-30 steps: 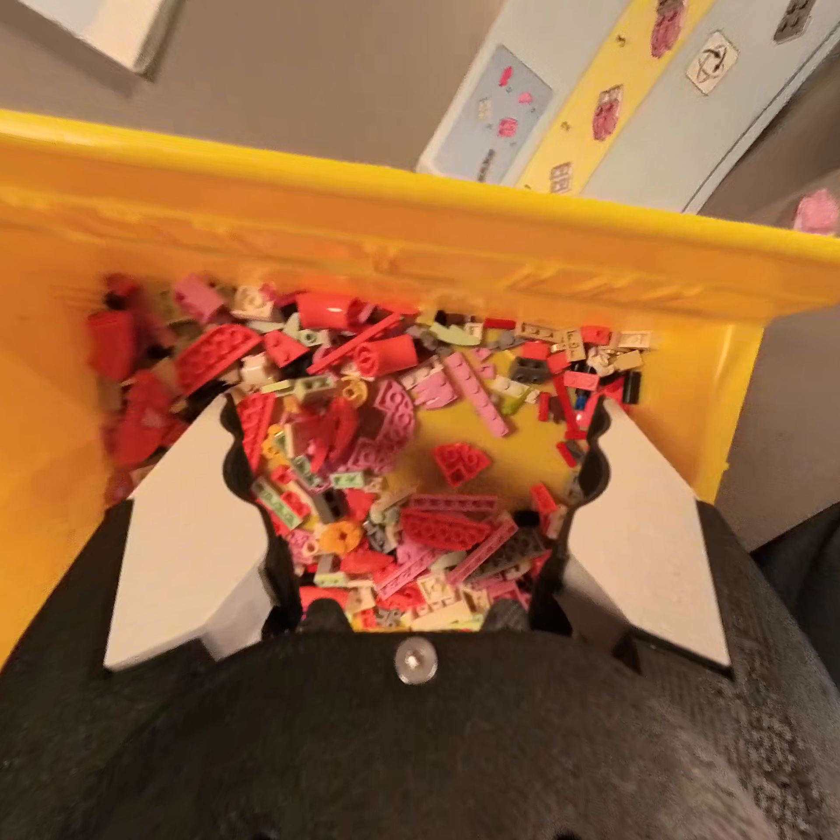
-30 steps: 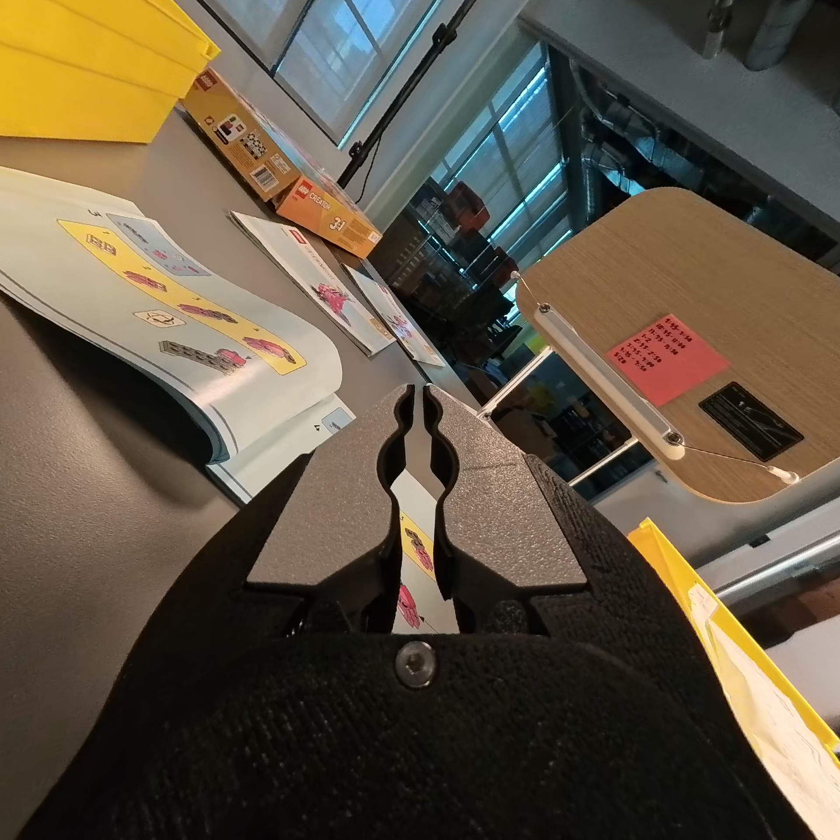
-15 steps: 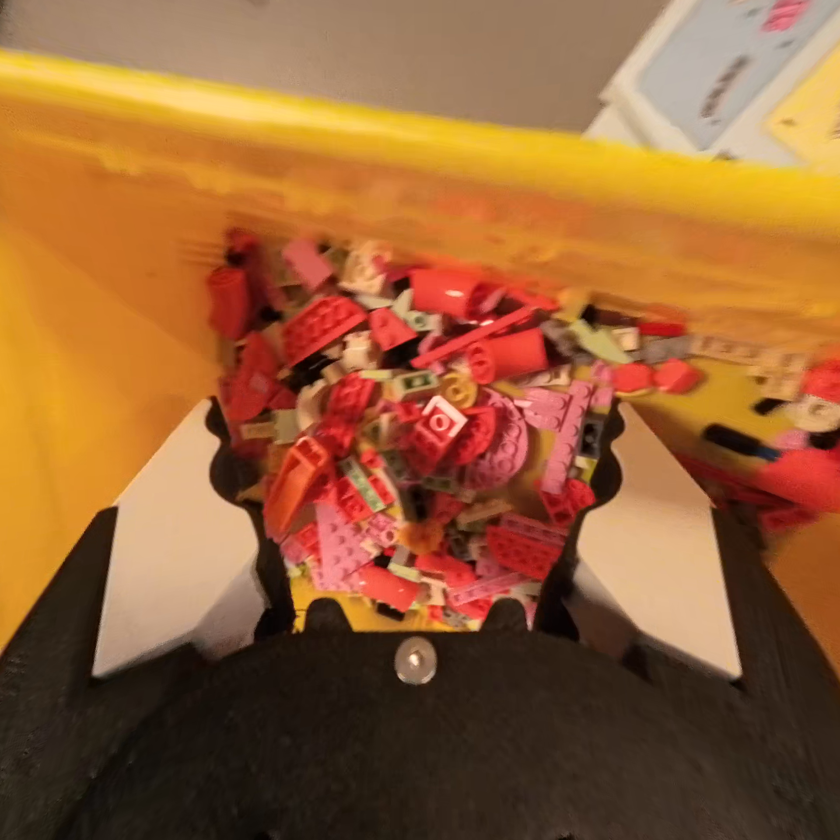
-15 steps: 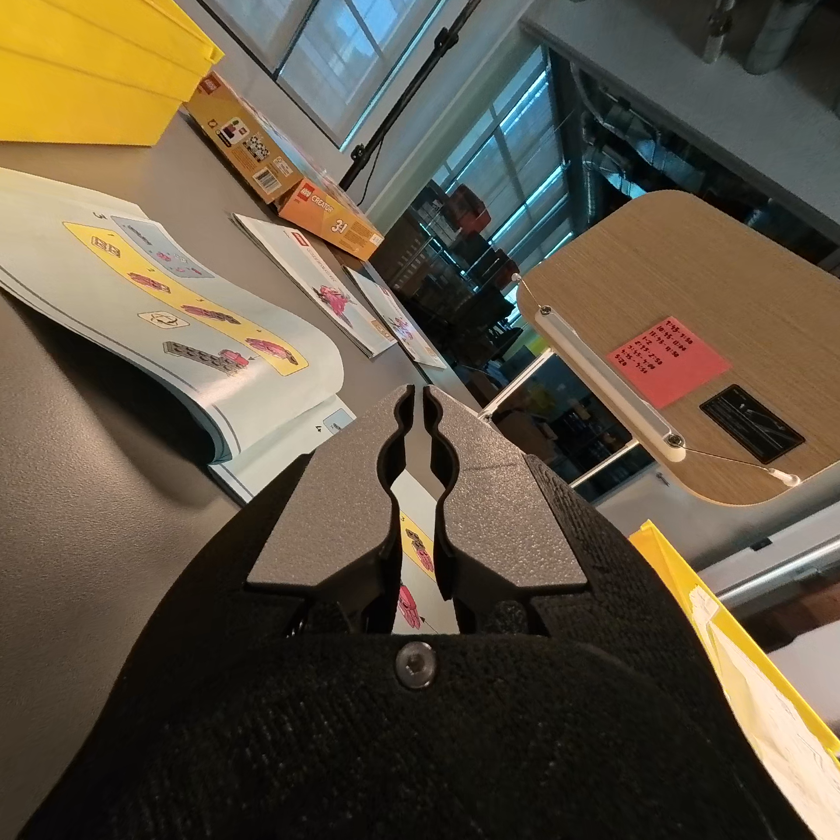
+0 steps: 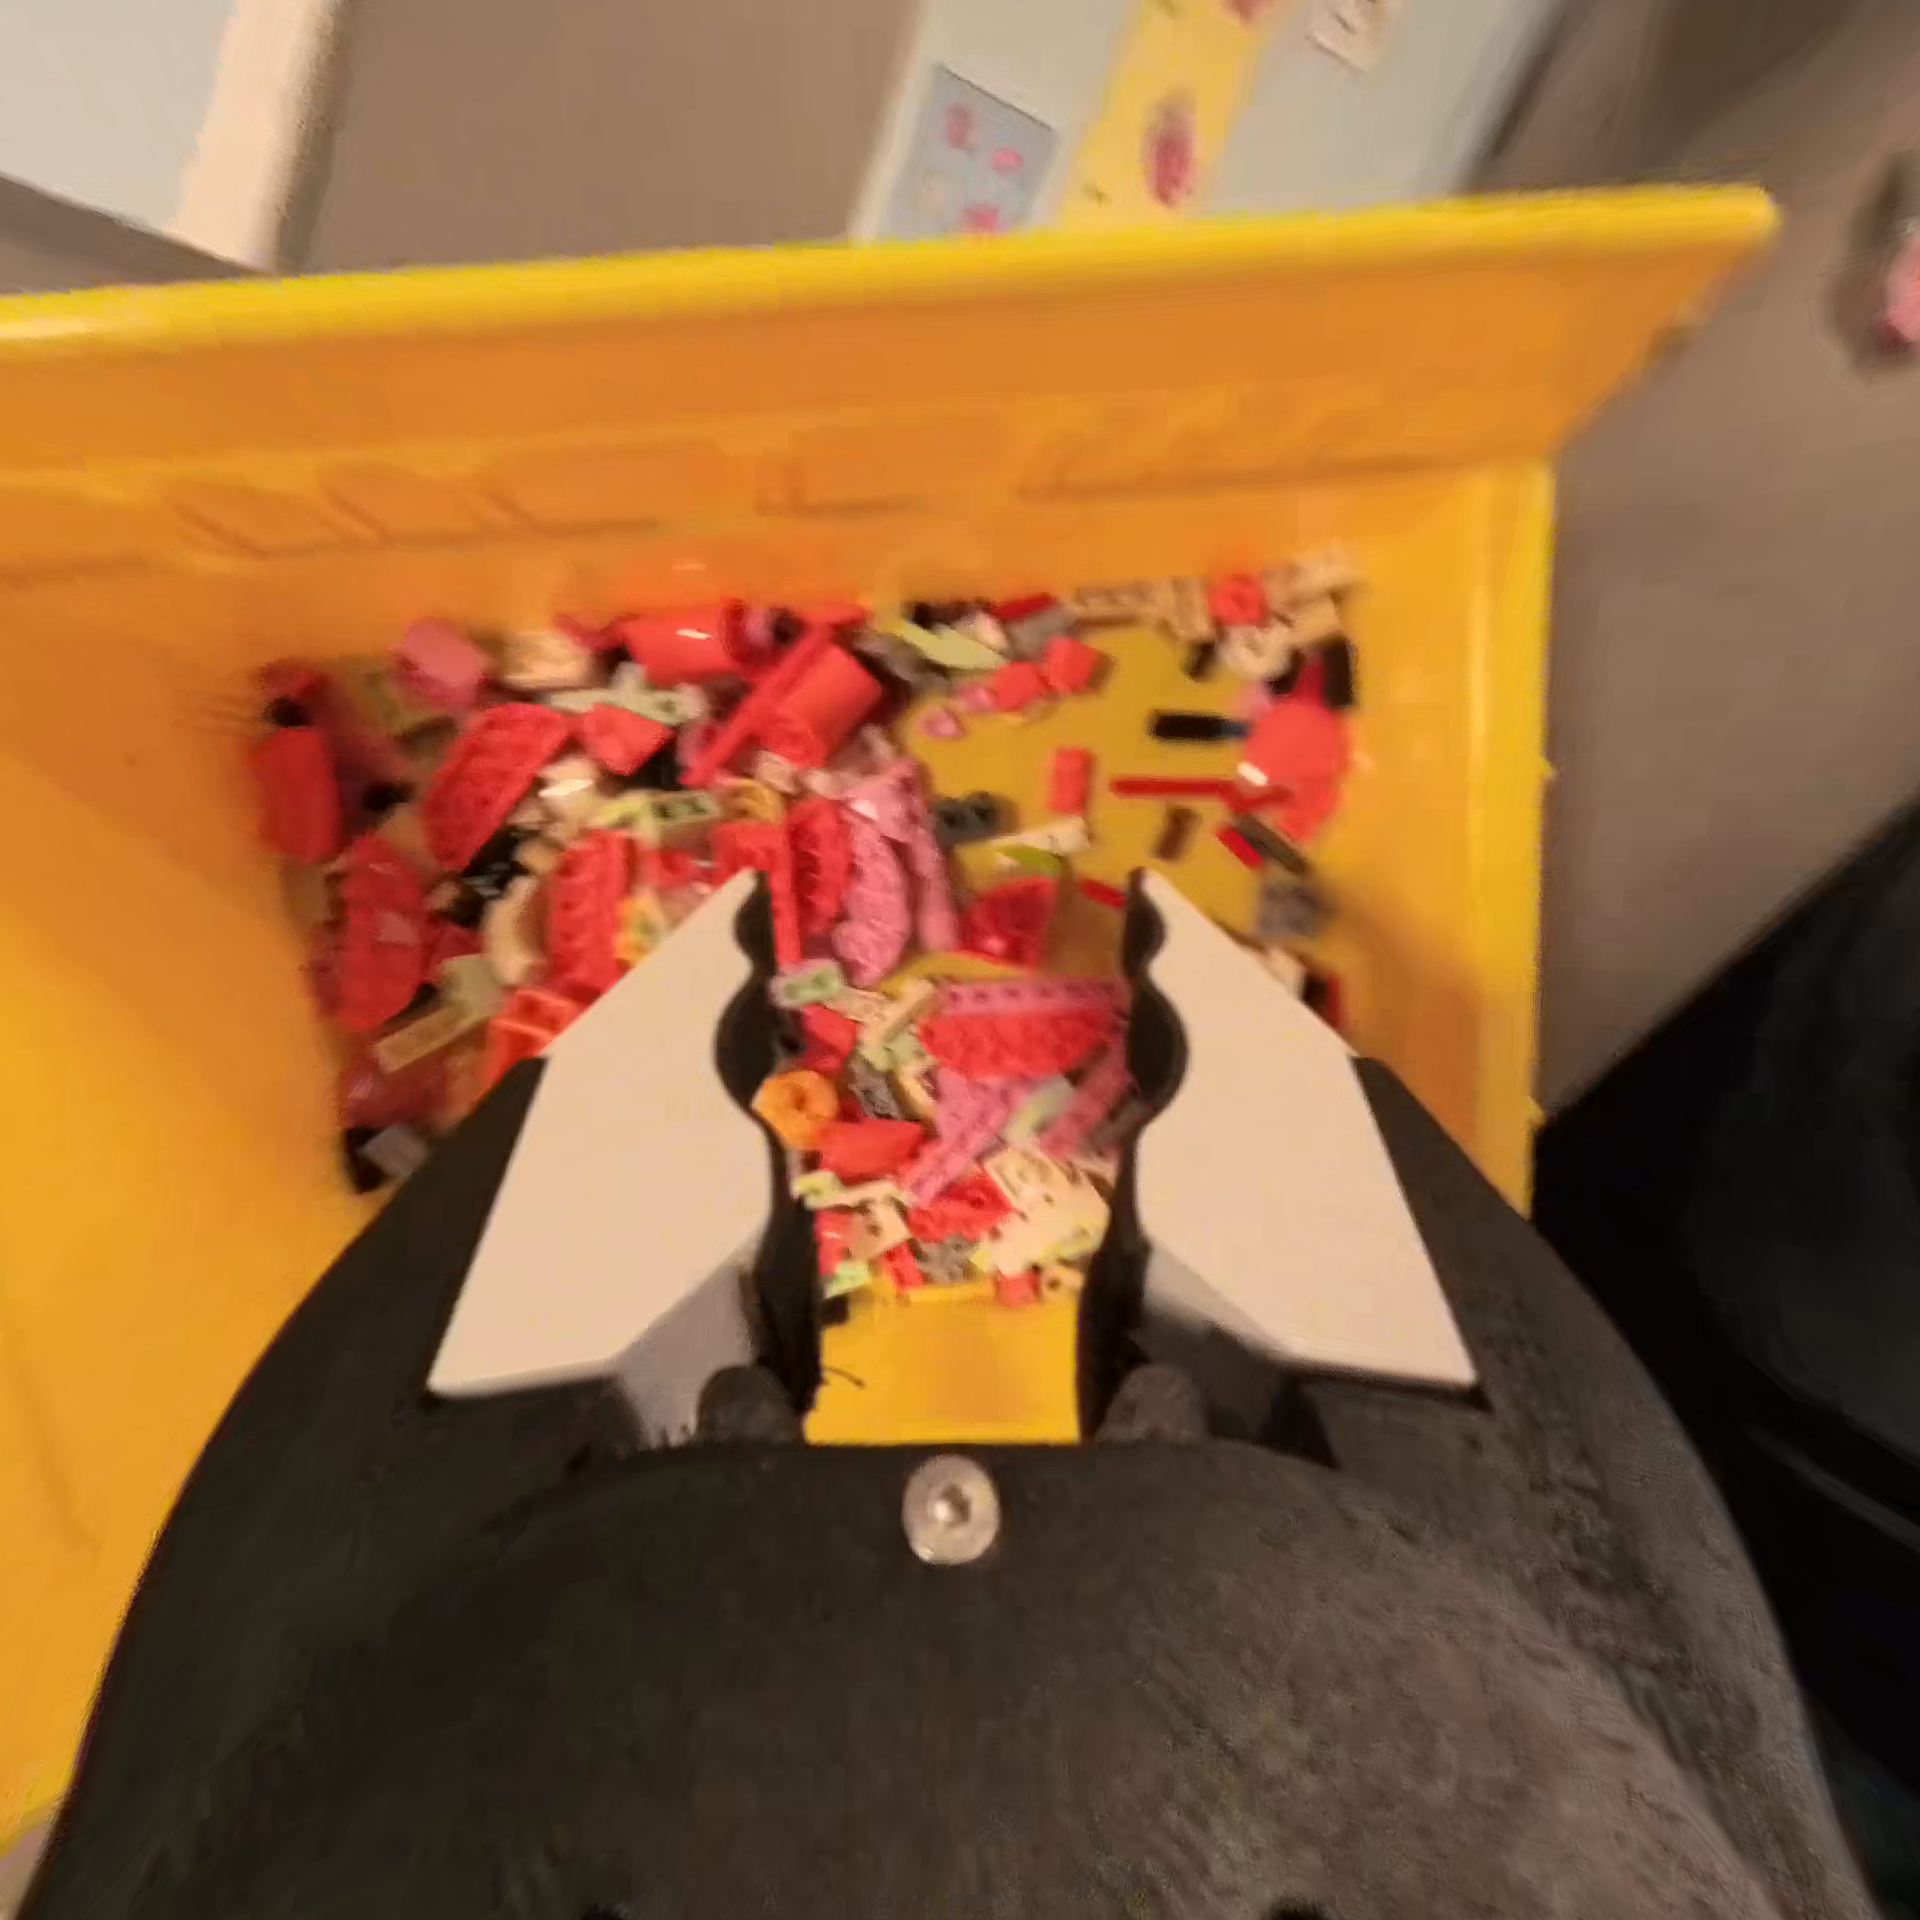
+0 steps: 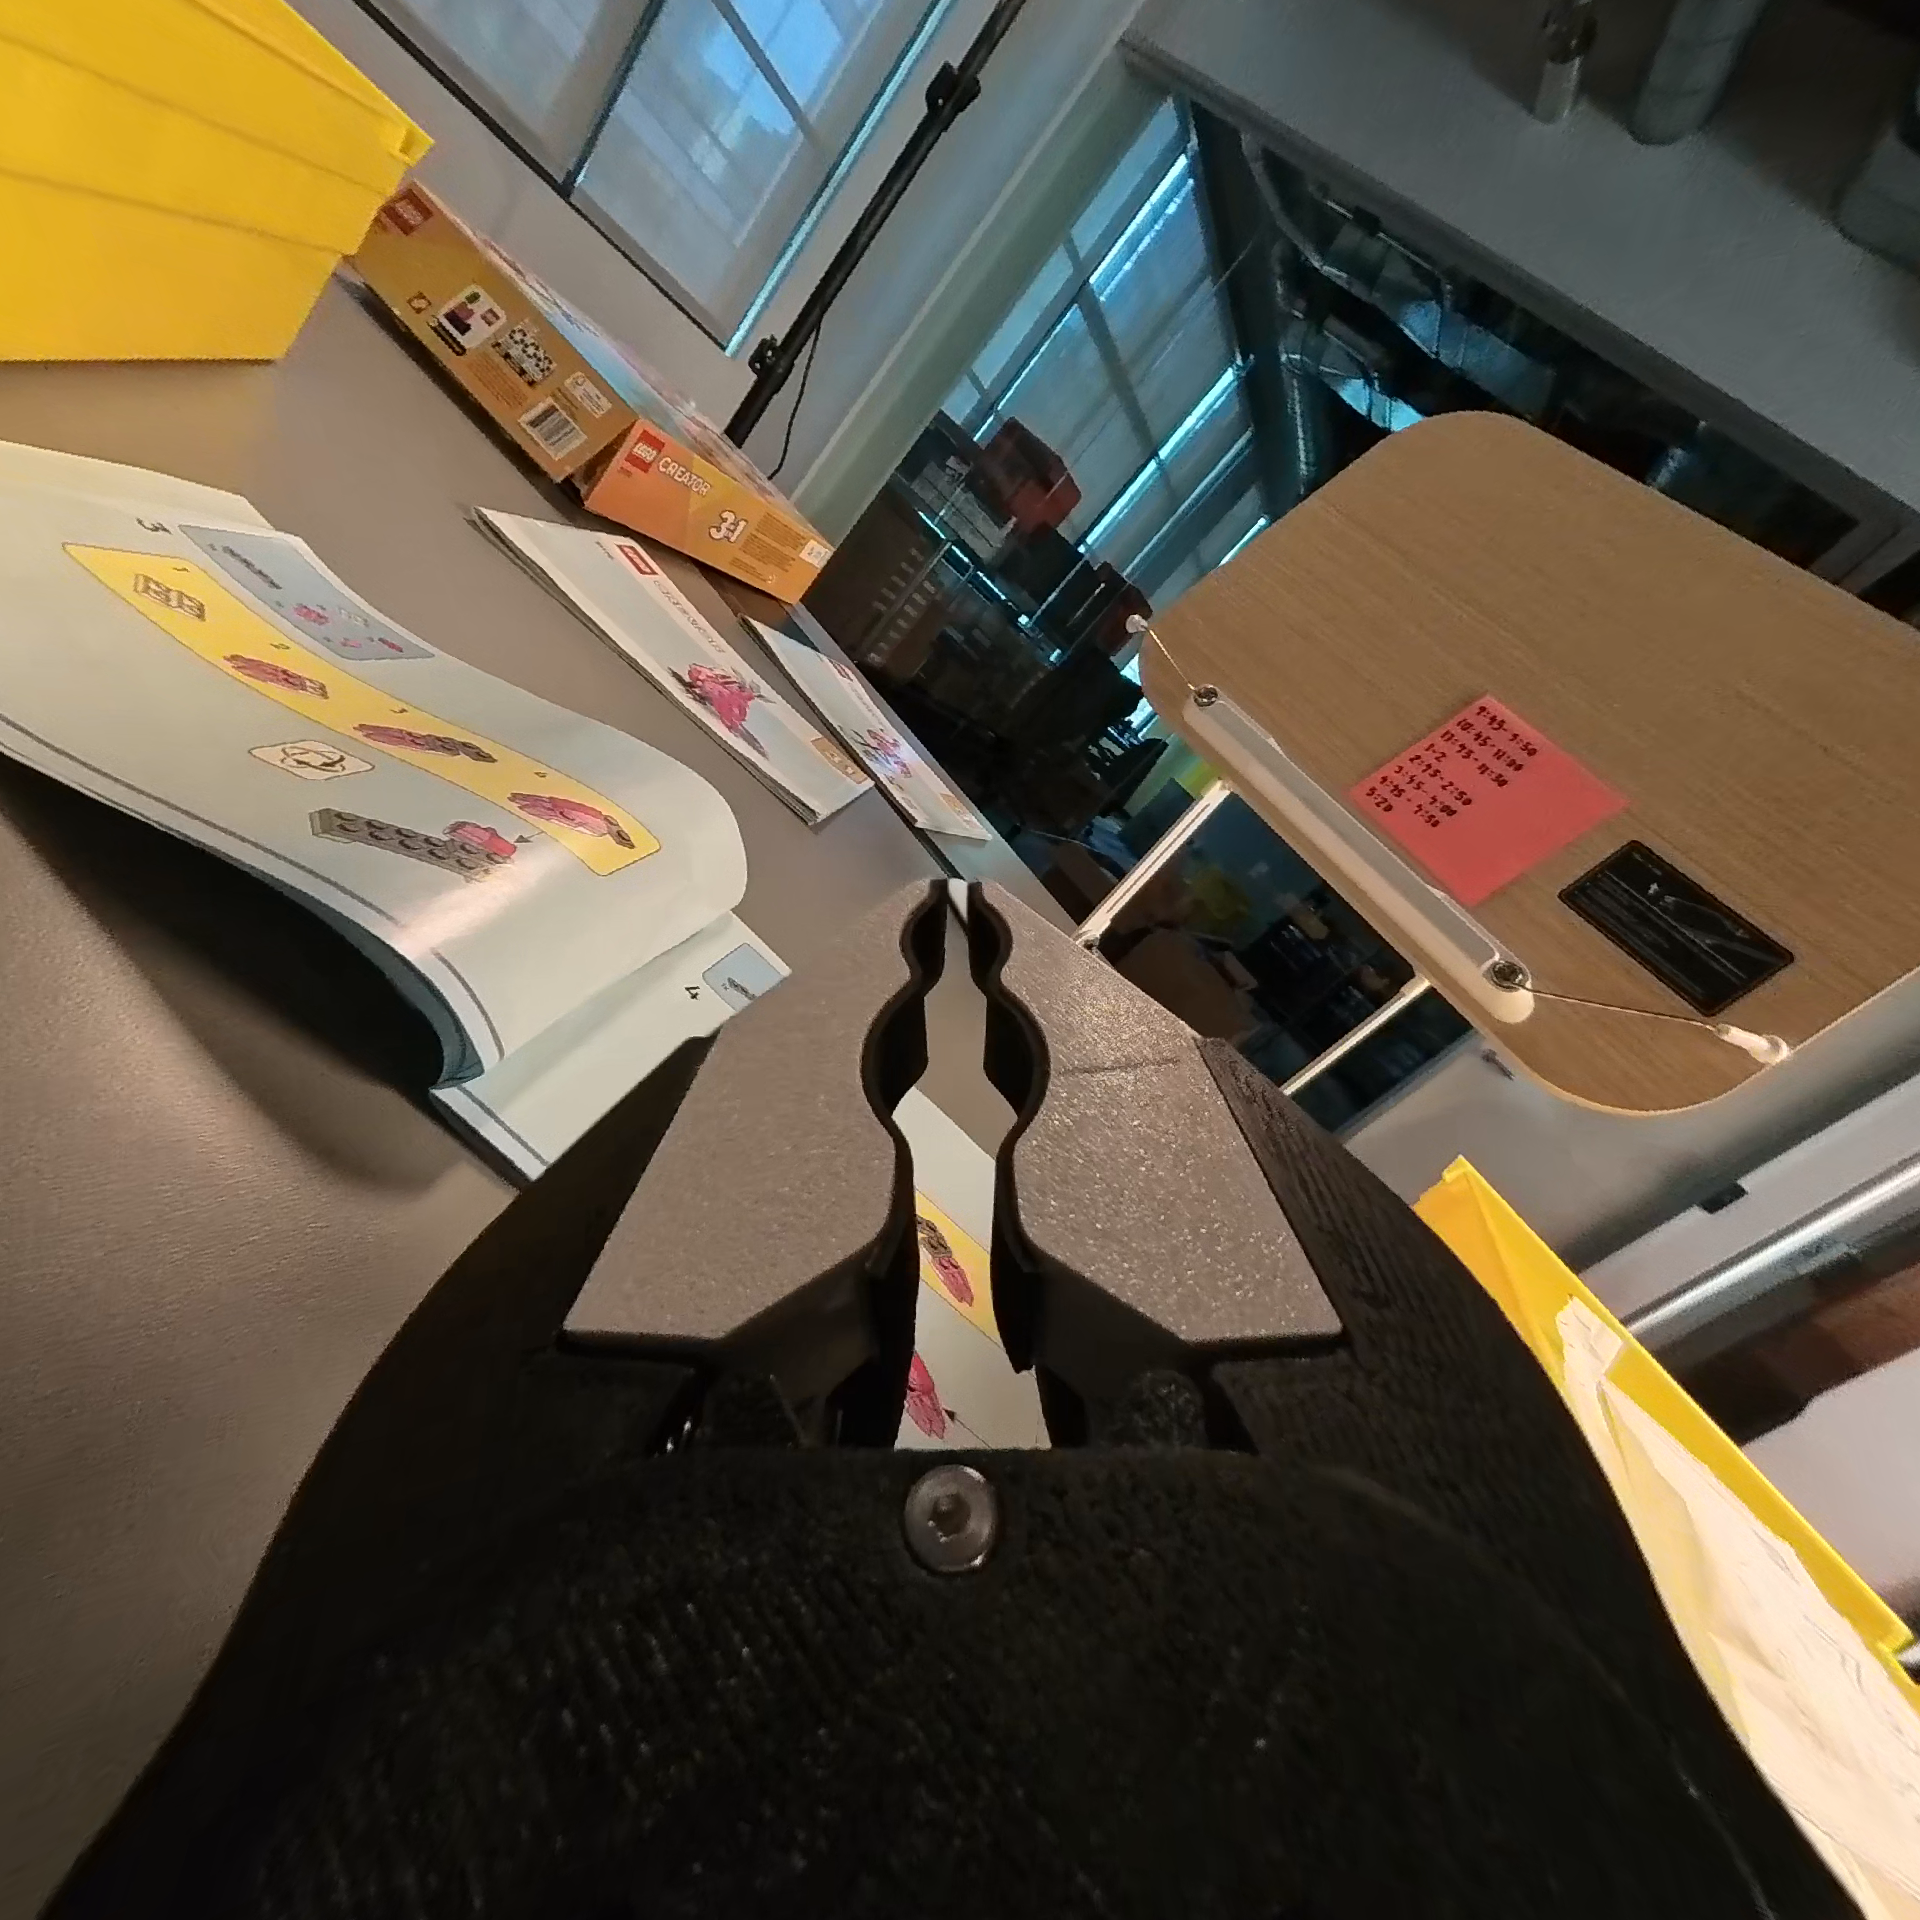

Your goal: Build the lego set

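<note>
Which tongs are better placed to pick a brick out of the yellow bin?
Left, probably. The left tongs are open and pointed into the yellow bin, right above the loose bricks. The right tongs are shut, low over the grey table by the open instruction booklet.

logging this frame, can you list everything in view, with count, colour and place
bin: one, yellow, under left gripper
toy bricks: many, mostly red and pink, heaped in bin
open booklet: one, pale blue, grey table
closed booklets: two, beyond it
boxes: two, orange, far edge
stacked bins: yellow, far left
sticky note: one, pink, on wooden board
left gripper: open above bricks
right gripper: shut, holding nothing
</note>
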{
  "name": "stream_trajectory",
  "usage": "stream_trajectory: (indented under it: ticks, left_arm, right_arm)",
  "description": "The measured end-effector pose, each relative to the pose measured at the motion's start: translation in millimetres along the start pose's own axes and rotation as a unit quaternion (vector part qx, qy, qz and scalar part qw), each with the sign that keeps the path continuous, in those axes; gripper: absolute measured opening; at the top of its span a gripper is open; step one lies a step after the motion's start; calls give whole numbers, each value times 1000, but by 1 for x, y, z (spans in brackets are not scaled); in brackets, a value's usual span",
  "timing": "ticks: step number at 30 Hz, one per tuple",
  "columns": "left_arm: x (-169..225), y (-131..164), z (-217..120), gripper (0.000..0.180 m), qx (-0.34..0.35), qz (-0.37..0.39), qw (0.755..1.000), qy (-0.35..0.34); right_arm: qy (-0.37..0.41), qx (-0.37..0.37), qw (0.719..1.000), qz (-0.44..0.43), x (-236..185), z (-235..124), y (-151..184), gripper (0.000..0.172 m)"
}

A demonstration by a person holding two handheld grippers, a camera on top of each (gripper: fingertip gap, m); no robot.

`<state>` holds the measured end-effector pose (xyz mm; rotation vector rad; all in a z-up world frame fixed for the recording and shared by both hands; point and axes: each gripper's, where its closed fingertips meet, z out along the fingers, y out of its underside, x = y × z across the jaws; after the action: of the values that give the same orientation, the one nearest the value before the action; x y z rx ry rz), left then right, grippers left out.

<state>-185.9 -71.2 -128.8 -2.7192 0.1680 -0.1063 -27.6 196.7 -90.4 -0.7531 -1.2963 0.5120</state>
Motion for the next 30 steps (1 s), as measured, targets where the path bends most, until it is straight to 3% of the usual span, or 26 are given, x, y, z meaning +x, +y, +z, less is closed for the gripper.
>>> stream_trajectory:
  ticks: [3,6,10,16,30]
  left_arm:
    - [28,13,1,55,-41,39,997,62]
    - [50,27,5,57,-76,96,986,112]
    - [75,26,16,45,-62,169,969,172]
    - [87,32,34,32,-90,193,959,186]
    - [83,34,48,16,-105,213,965,114]
  right_arm:
    - [4,-4,1000,-5,1,1,1,1]
    - [5,-8,1000,-11,0,2,2,1]
    - [2,-12,1000,-17,-2,4,2,1]
    - [3,-18,1000,-24,-3,5,4,1]
    - [4,-19,999,-31,-4,5,4,1]
